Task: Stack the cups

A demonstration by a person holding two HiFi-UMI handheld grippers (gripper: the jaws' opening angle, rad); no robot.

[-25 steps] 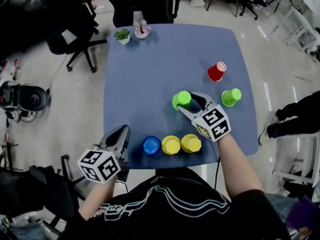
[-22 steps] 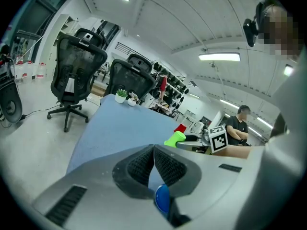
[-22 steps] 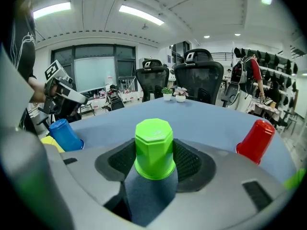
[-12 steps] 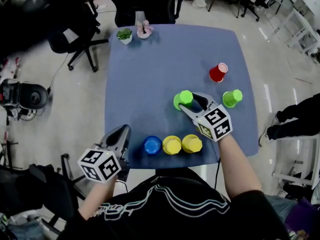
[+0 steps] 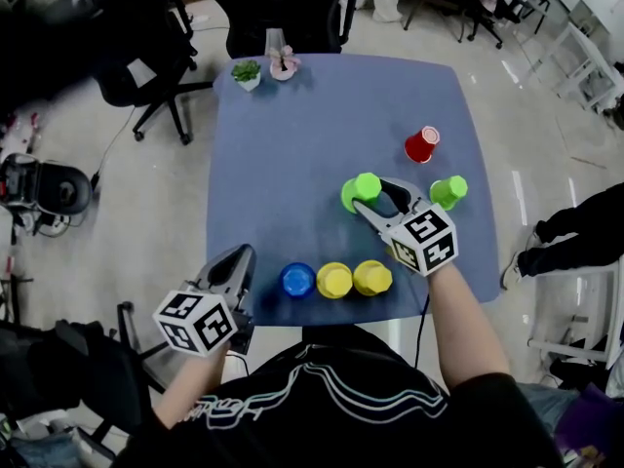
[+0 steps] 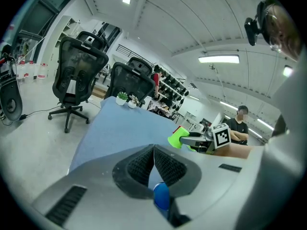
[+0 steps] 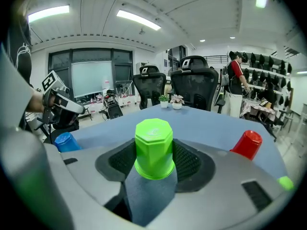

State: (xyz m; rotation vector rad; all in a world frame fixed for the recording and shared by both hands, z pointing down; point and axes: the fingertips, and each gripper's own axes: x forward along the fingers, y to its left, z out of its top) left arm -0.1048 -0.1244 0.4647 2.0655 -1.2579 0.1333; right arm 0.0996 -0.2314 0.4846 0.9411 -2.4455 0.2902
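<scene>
right claw (image 5: 375, 196) pinching a lime green octagonal plastic cup (image 7: 154, 147), which is upside down. both pads are against its sides, and the jaws have just been closing with this cup between them. in the left gripper view the cup looks tipped at the claw's tip. cannot tell if its rim touches the blue cloth-covered surface (image 5: 292, 154) or is just clear of it. it sits right of the middle of the surface.

left claw (image 6: 153, 148) is pressed together, tips meeting, nothing between the pads. it hangs by the near left corner of the surface and points across it.

just right of the left claw, along the near edge, is a row of three upside-down cups: a blue plastic cup (image 5: 295, 281), a yellow plastic cup (image 5: 333, 281) and a second yellow plastic cup (image 5: 372, 278). the two yellow ones are just beside each other.

a second lime green cup (image 5: 448, 191) stands upside down just right of the right claw, apart from the held one. a red plastic cup (image 5: 421, 144), also base up, stands farther back on the right.

at the far edge, near the left corner, are a small green potted plant (image 5: 247, 72) and a small pink flower pot (image 5: 284, 61), side by side.

a black office chair (image 5: 146, 76) stands on the floor left of the surface.
</scene>
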